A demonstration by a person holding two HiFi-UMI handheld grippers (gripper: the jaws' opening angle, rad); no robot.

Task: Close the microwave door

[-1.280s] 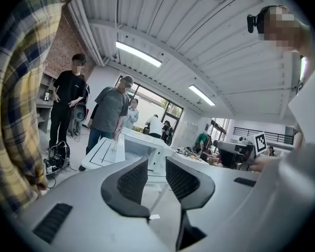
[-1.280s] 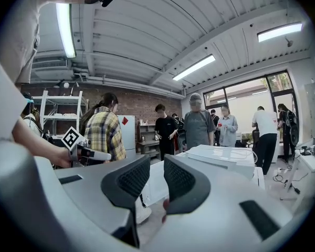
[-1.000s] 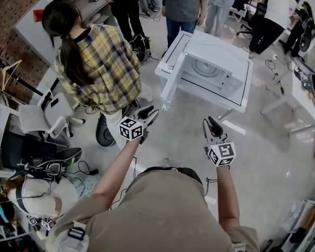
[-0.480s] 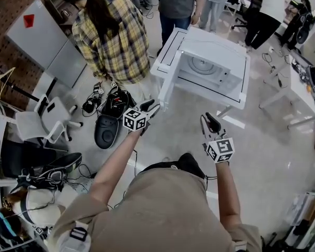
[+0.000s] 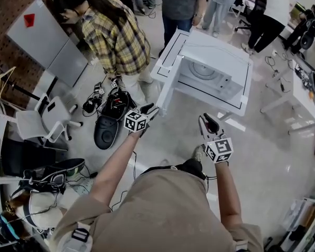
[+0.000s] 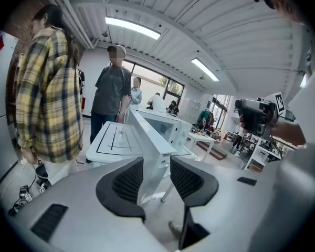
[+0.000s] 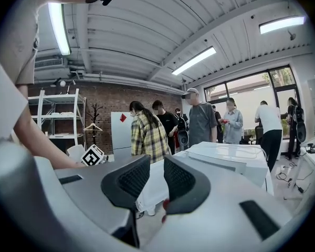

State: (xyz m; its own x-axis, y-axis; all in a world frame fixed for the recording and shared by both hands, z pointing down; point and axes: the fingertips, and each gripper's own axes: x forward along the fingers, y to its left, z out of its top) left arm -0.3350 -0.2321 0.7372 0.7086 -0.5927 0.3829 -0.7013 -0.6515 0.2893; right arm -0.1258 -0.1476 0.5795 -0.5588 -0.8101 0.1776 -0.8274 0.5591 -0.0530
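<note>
Left tool [image 5: 150, 110], jaws parted and empty, aimed at the free edge of the microwave door [image 5: 170, 83]. The door stands swung wide from the microwave [image 5: 215, 62] on the white counter [image 5: 168, 50]; tool and door are near, not touching. Right tool [image 5: 207, 121], likewise released, holds nothing. Over the last second the plaid-shirted bystander [image 5: 115, 35] has stepped aside and the left tool has drawn closer, so the approach looks clear; the push is not yet begun.

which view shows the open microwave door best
Head view: the whole microwave door shows, swung open from the cavity. The left gripper view sees it edge-on beyond its jaws; the right gripper view's jaws mostly hide it.
</note>
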